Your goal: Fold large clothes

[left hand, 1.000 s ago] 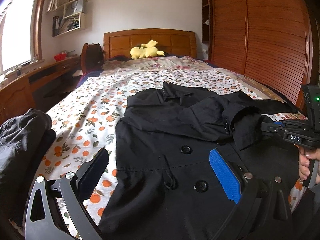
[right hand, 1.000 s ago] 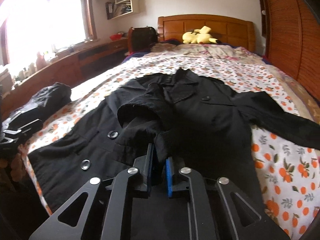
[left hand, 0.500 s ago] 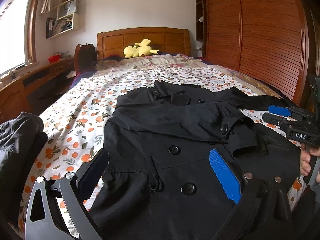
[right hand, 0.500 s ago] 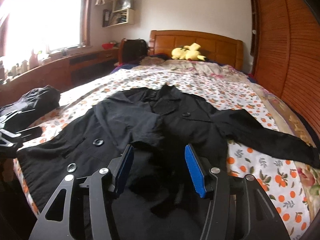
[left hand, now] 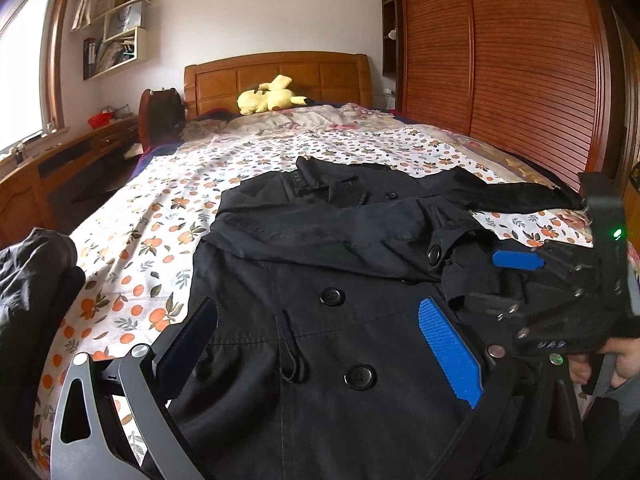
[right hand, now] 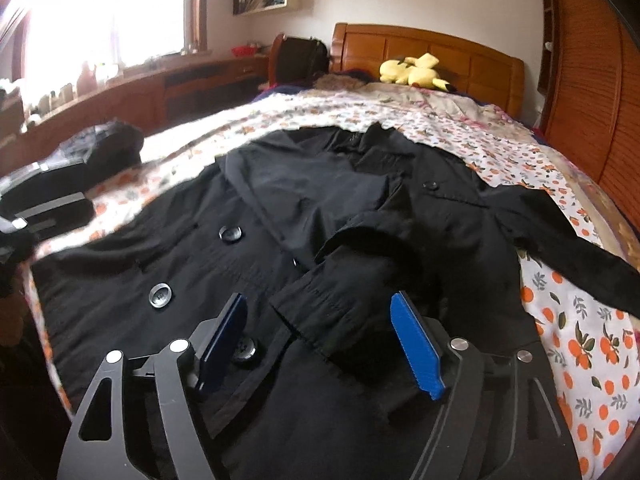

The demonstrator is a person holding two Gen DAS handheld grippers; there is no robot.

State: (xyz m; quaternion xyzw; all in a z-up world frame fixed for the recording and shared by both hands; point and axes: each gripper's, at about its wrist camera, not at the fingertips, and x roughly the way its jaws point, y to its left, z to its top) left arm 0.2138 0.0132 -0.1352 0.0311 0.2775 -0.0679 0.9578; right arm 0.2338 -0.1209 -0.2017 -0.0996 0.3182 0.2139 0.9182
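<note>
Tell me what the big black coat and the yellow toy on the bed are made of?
The big black coat looks like matte woven cloth, maybe cotton: it creases crisply, shows stitched seams and carries glossy, probably plastic buttons. The yellow toy looks like soft plush, rounded and without shine, but it is too far away to be sure.

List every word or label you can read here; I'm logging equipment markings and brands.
"DAS": faint, on the body of the right hand-held gripper, whose jaws have just been opening, with the sleeve cuff lying loose between them.
Neck label of the black coat: too small to read.
Binders on the wall shelf: too blurred to read.
</note>
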